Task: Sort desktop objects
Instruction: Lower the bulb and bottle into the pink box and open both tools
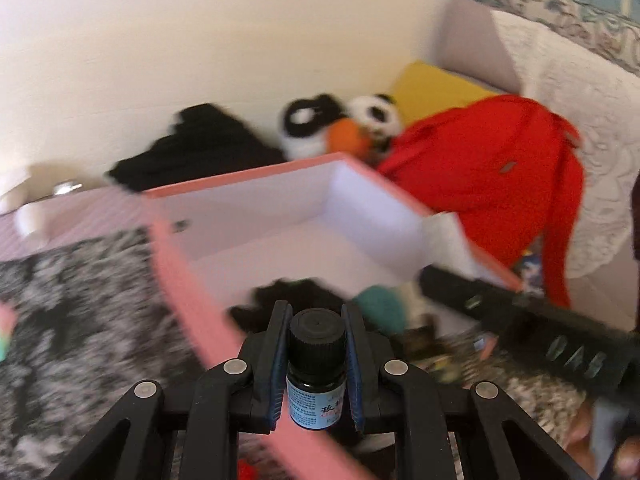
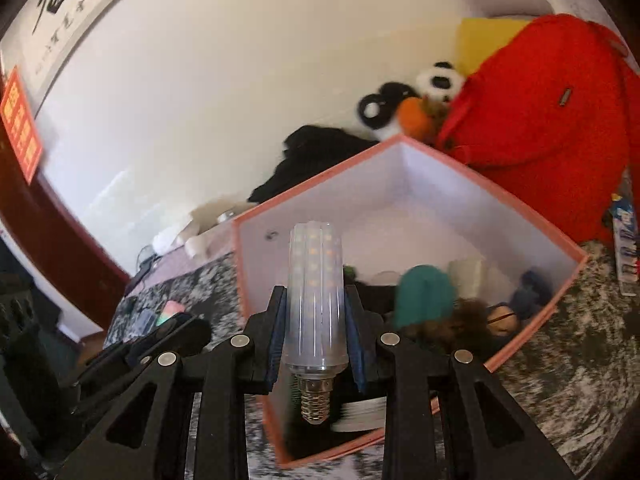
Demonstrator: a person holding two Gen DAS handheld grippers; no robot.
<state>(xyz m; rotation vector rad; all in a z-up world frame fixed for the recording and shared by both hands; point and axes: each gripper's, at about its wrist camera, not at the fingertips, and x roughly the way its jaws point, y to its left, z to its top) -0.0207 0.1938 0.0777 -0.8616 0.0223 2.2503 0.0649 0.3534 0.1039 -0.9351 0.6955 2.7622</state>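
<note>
I see the box (image 2: 408, 184) standing open on the cloth (image 2: 560, 380), with both grippers over its near side. A bottle (image 1: 316, 368) sits between the left gripper's (image 1: 317, 364) fingers, a bulb (image 2: 314, 300) between the right gripper's (image 2: 316, 332). Small items lie in the box along its near wall; I cannot identify them. Behind the box, against the wall, lie a garment (image 2: 316, 160) at left, plush toys (image 2: 408, 100) in the middle, and a backpack (image 2: 552, 100) at right, touching the box's far corner.

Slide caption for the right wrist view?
Right gripper jaws clamp an LED corn bulb above the open pink box.
</note>
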